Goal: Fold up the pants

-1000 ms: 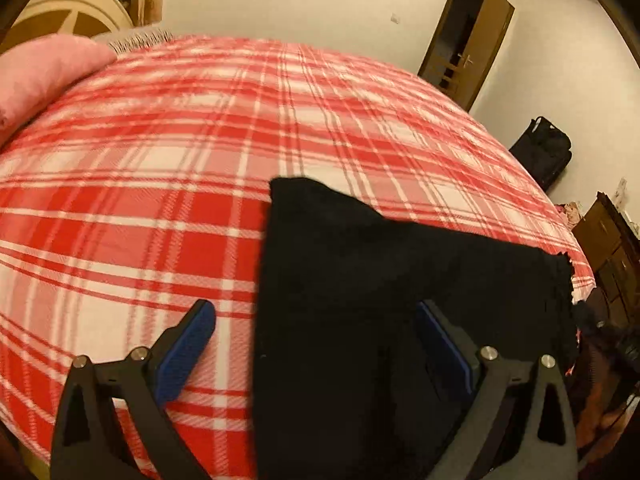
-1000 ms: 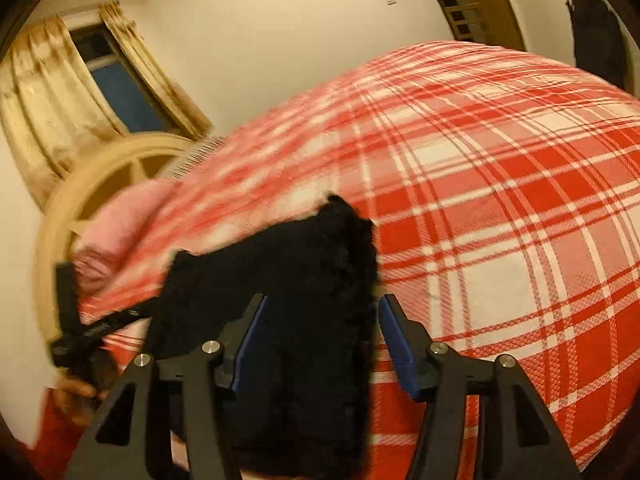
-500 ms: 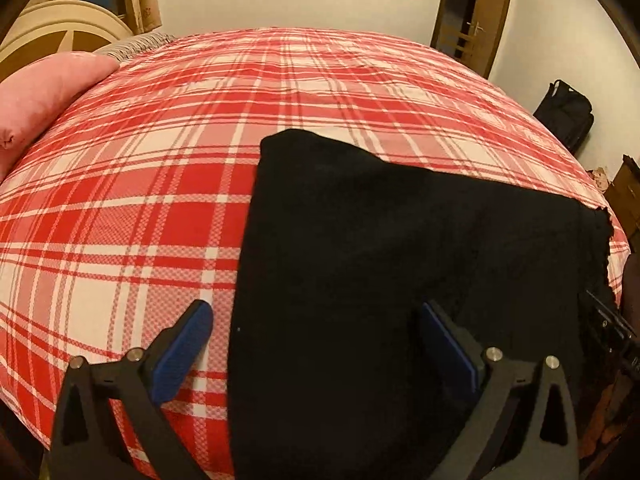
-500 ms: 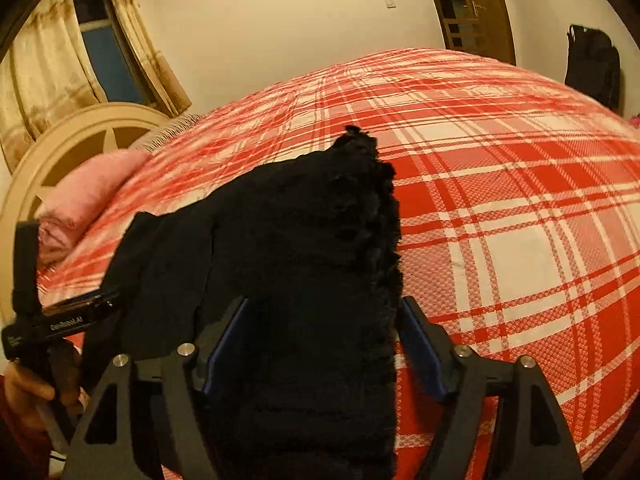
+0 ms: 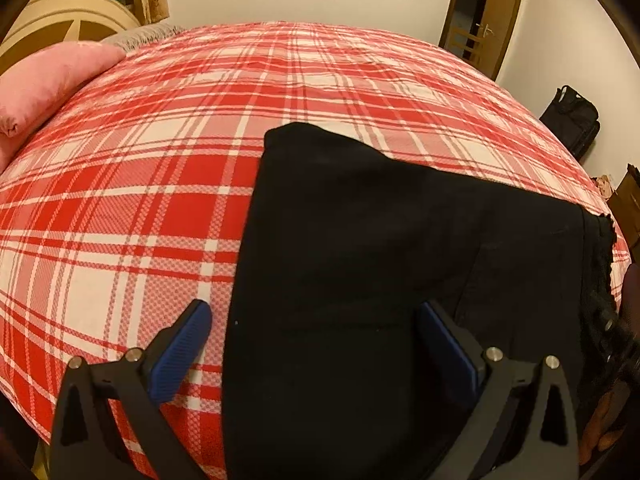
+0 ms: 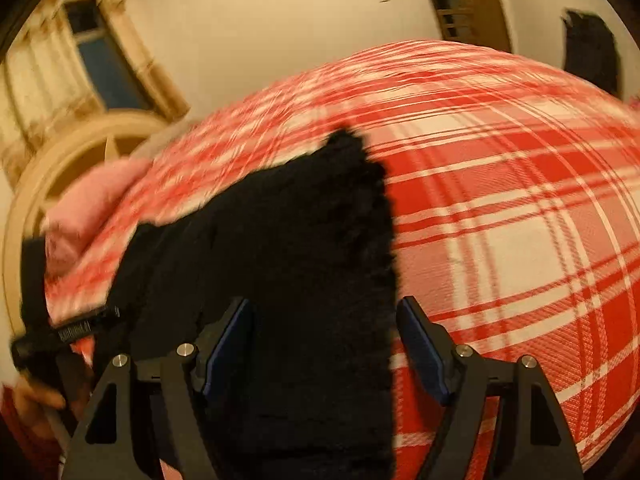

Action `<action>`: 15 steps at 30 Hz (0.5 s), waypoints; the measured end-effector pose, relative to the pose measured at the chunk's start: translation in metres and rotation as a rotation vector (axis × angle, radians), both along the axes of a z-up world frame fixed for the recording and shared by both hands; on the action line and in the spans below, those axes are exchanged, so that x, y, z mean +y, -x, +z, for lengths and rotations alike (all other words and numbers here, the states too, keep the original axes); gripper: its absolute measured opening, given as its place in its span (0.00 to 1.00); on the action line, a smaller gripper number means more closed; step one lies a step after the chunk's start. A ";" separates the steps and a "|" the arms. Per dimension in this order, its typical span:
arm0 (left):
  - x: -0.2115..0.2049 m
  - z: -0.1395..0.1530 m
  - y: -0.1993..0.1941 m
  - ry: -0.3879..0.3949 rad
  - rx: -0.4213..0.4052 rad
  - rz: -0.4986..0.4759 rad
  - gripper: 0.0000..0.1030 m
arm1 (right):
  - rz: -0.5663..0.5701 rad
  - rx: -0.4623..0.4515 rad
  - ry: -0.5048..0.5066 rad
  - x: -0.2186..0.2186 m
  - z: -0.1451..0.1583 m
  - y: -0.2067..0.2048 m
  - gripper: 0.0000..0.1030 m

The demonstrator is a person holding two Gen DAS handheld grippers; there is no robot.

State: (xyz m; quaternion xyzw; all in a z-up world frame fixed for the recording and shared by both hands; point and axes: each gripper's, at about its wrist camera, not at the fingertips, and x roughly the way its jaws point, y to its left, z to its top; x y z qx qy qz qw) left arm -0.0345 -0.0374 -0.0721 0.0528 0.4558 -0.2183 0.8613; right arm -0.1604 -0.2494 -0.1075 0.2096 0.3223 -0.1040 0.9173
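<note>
Between both spread grippers, left gripper [image 5: 314,324], right gripper [image 6: 326,322], black pants [image 5: 380,280]

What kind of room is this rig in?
Almost certainly a home bedroom. The black pants lie on a bed under a red plaid cover, with a pink pillow by a rounded headboard. A curtained window and a wooden door show behind.

Pants [image 5: 380,264] matt black cloth; bedspread [image 5: 160,184] woven plaid cloth
</note>
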 end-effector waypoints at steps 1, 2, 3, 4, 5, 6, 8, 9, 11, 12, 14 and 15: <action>0.000 0.000 0.000 -0.003 0.010 0.006 1.00 | 0.020 0.010 0.019 0.007 0.001 -0.001 0.73; -0.001 0.001 0.001 -0.002 0.016 0.009 1.00 | 0.024 0.016 0.032 0.010 0.001 -0.001 0.72; -0.002 0.000 0.003 -0.005 0.015 0.013 1.00 | 0.025 0.017 0.034 0.012 0.001 -0.001 0.67; -0.003 0.000 0.004 -0.007 0.009 0.017 1.00 | 0.028 0.013 0.027 0.011 0.001 0.000 0.59; -0.003 0.000 0.006 -0.006 0.003 0.020 1.00 | 0.025 0.012 0.020 0.009 0.000 0.002 0.56; -0.003 0.000 0.006 0.000 0.002 0.023 1.00 | 0.030 0.008 -0.001 0.006 0.000 0.004 0.51; -0.002 0.000 0.004 0.008 0.012 0.020 1.00 | 0.045 0.005 -0.011 0.005 0.002 0.003 0.45; -0.002 0.000 0.004 0.009 0.017 0.012 1.00 | 0.051 0.008 0.001 0.007 0.003 0.003 0.42; -0.001 0.002 0.006 0.020 0.011 -0.011 0.94 | 0.052 0.016 0.043 0.012 0.005 0.001 0.40; 0.001 0.003 0.008 0.031 -0.001 -0.013 0.80 | 0.052 0.019 0.066 0.015 0.007 0.000 0.37; 0.005 0.008 0.012 0.072 -0.008 -0.026 0.58 | 0.056 0.021 0.105 0.020 0.011 0.001 0.34; 0.008 0.010 0.012 0.090 -0.008 -0.025 0.47 | 0.058 0.018 0.113 0.021 0.013 0.002 0.33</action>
